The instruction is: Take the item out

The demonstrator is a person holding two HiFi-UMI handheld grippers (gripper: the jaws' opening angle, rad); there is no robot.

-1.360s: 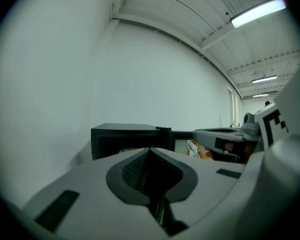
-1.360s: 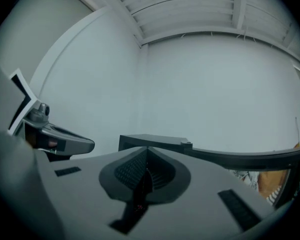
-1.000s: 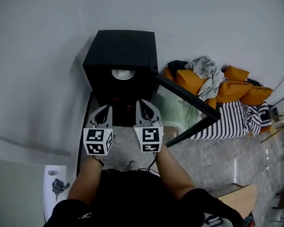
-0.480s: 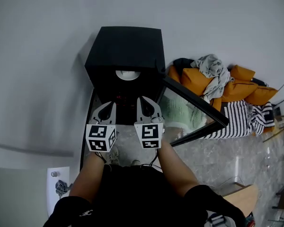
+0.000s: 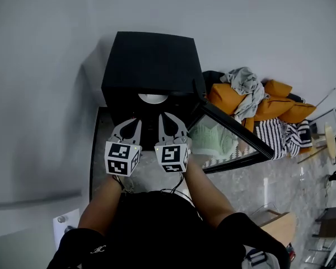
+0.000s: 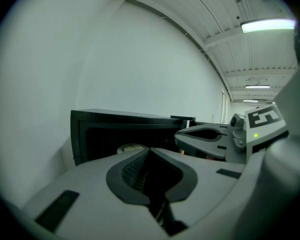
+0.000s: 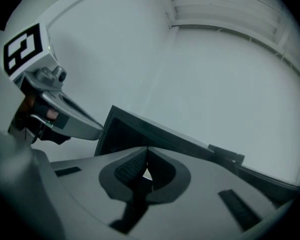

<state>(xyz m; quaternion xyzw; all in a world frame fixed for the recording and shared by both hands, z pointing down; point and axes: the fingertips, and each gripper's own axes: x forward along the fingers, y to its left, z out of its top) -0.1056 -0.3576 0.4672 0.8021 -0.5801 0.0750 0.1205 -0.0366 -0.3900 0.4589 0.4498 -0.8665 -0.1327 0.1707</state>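
Note:
A black box-shaped oven [image 5: 151, 60] stands against the wall with its glass door [image 5: 229, 133] swung open to the right. Inside its dark opening sits a white round item [image 5: 153, 98], which also shows pale in the left gripper view [image 6: 131, 147]. My left gripper [image 5: 135, 121] and right gripper [image 5: 162, 116] hang side by side just in front of the opening, both shut and empty. In the left gripper view the closed jaws [image 6: 149, 150] point at the oven [image 6: 125, 121]. The right gripper's closed jaws [image 7: 147, 149] point at the oven's upper edge [image 7: 140, 129].
To the right of the door lie orange cushions [image 5: 280, 108], a grey cloth [image 5: 243, 83] and a striped black-and-white fabric [image 5: 277, 136]. A white wall [image 5: 241, 27] runs behind the oven. A wooden piece [image 5: 277, 228] stands at the lower right on the marbled floor.
Both grippers have edged a little closer to the oven's opening, and the head view has shifted slightly. Both stay shut.

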